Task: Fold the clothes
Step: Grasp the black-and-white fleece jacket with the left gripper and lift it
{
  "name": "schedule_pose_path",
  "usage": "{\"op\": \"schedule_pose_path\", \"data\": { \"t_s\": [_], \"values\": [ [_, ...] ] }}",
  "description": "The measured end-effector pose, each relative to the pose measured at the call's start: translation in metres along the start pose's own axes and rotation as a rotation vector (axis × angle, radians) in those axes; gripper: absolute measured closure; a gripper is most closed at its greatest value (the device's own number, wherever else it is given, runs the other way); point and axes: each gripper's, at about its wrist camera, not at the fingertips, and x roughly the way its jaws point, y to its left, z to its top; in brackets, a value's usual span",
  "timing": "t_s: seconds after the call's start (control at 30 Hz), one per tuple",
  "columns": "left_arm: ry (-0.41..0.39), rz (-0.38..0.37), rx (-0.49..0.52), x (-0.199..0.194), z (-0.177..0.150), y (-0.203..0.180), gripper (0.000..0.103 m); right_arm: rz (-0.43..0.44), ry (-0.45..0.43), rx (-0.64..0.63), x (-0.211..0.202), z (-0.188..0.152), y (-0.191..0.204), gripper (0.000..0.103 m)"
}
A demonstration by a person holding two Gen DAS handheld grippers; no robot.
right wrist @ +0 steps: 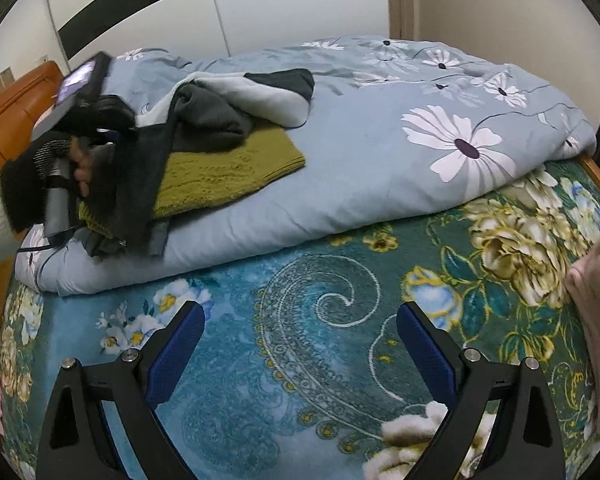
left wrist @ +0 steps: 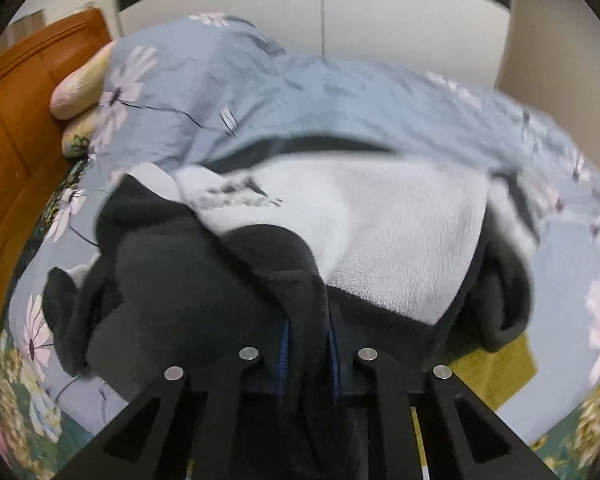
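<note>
- Dark fleece (left wrist: 204, 300) fills the near part of our left wrist view; a fold of it runs straight down between the left gripper's (left wrist: 308, 356) fingers, which are closed on it, blue pads pressed to either side.
- Beyond that fold the fleece shows its pale lining (left wrist: 380, 232), spreading up and away from the fingers, so the garment's bulk lies ahead of our left hand, not under it.
- From the right wrist view we see the fleece (right wrist: 204, 120) heaped on a green knit (right wrist: 228, 168), both on the grey-blue quilt (right wrist: 380, 168). Its long axis seems to run from the held end, at the quilt's near left corner, up and rightward to a dark flap further in.
- Our left hand (right wrist: 80, 168), partly gloved, holds its gripper handle at that corner, tipped steeply down onto the cloth.
- Our right gripper (right wrist: 300, 344) is open and empty, fingers wide apart, hanging over the patterned bedspread (right wrist: 300, 288) well short of the quilt's near edge.
- The fleece lies up and to the left of the right fingers, well apart from them; the left hand is already on it, so we judge the right must travel forward and leftward to take a second point.
- The right gripper points steeply down at the bedspread.
</note>
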Motion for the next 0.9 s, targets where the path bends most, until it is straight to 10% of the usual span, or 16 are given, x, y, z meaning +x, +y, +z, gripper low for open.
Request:
{"op": "schedule_pose_path", "data": {
  "t_s": [0.47,0.7,0.9],
  "values": [
    [-0.271,-0.322,0.08,-0.214,-0.066,0.083,0.092,0.028,-0.004,0.048,-0.052,-0.004,0.047,0.006],
    [-0.254,-0.564,0.114,-0.297,-0.152,0.111,0.092,0.032,-0.058,0.053,-0.097,-0.016,0.062,0.006],
    [-0.011,-0.632,0.143,-0.259,-0.243,0.11,0.091,0.012,-0.01,0.091,-0.095,-0.04,0.058,0.006]
  ]
}}
